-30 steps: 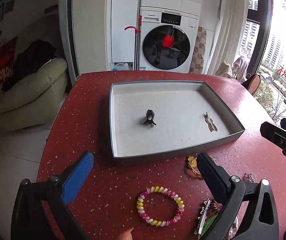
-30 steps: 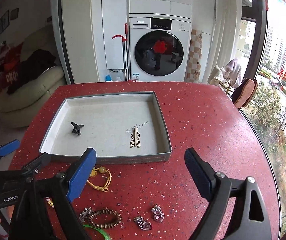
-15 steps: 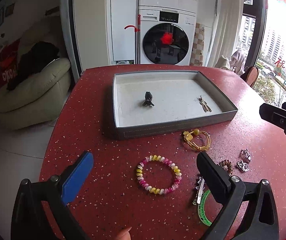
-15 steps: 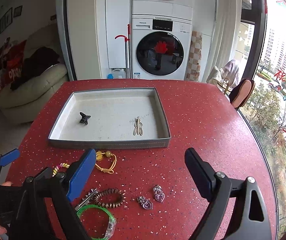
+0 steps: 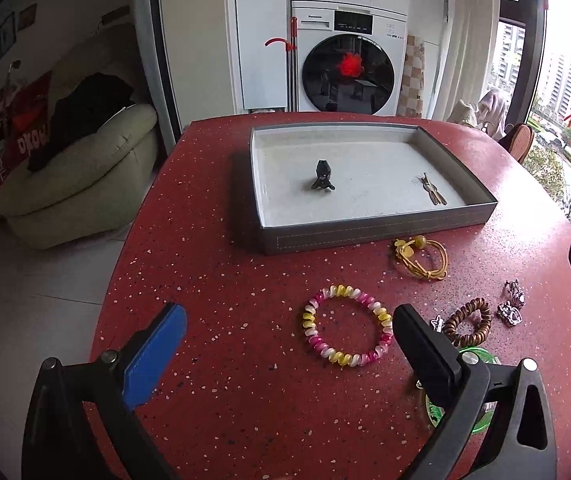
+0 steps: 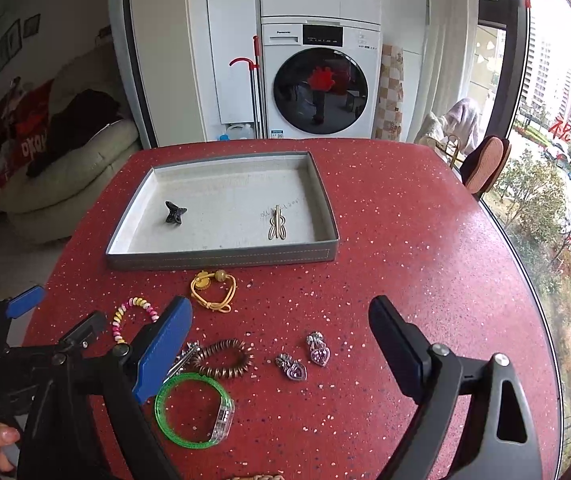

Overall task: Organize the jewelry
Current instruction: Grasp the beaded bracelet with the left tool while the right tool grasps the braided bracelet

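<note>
Both jaws spread wide, empty; between my left gripper [image 5: 289,340] tips lies the beaded bracelet [image 5: 347,325]. Closing carelessly could skid it across the slick surface [image 5: 213,264].

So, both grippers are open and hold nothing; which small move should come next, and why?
Probably lower the left gripper onto the pink and yellow bracelet, which lies on the table between its open fingers. The tray holds only two pieces; the other jewelry is outside it.
</note>
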Demonstrator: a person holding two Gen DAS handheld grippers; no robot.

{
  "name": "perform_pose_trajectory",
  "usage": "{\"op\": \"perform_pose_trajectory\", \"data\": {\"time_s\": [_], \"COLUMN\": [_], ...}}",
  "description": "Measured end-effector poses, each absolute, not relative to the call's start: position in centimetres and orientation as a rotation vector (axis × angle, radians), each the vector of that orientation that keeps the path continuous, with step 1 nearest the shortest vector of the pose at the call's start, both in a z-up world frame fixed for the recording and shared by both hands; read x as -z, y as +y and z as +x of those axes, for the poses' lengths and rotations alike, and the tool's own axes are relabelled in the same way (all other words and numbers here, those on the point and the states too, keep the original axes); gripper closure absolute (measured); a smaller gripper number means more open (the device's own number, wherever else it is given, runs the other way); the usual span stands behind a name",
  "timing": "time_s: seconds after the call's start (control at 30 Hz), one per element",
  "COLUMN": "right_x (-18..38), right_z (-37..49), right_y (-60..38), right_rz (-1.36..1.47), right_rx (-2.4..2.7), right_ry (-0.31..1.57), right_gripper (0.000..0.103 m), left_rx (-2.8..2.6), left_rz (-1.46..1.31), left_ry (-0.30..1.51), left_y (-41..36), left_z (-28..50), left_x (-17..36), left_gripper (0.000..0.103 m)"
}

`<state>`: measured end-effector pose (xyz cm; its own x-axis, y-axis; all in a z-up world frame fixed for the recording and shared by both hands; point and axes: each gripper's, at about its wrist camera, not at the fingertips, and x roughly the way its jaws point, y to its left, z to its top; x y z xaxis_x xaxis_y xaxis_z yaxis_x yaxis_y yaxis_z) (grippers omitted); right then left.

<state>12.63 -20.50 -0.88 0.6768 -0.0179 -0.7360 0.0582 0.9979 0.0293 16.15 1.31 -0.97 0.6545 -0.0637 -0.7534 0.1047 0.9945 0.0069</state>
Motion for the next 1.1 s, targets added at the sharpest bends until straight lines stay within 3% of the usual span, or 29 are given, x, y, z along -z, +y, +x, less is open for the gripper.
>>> {"op": "perform_pose_trajectory", "data": {"time_s": [0.43,0.5,0.57,0.73,0.77,0.9,1.0,1.1], "right_x": [7.6,8.3,9.0,10.5,10.5,10.6,10.4,10.4], "right_z": [6.0,5.4,4.9,4.2,4.1,4.0,3.7,3.6], "right_y": [-22.0,-21.6,-21.4,-21.5,-21.3,-20.4,-19.9,-19.5], "right_rz": [0.102,0.083,0.071,0.087,0.069,0.005,-0.015,-0.021], "right_rx": [-0.011,-0.009,-0.004,0.01,0.017,0.033,0.021,0.004], "right_ry": [1.038,1.059,1.078,1.115,1.11,1.109,1.097,1.095], "right_gripper": [0.012,0.015,0.026,0.04,0.043,0.046,0.056,0.067], "left_rx": [0.172,0.181,0.191,0.206,0.212,0.223,0.23,0.267], "left_rz": [0.084,0.093,0.095,0.118,0.123,0.14,0.152,0.157], "left_ry": [0.93,0.935,0.951,0.953,0.957,0.984,0.972,0.973], "left_y": [1.5,1.1,0.7,-0.1,-0.3,-1.0,-1.1,-1.5], "left_z": [18.2,18.6,19.1,19.4,19.5,19.5,19.1,18.7], "left_x": [4.3,4.5,4.8,5.4,5.5,6.1,6.2,6.1], "left_gripper": [0.0,0.0,0.0,0.0,0.008,0.016,0.022,0.038]}}
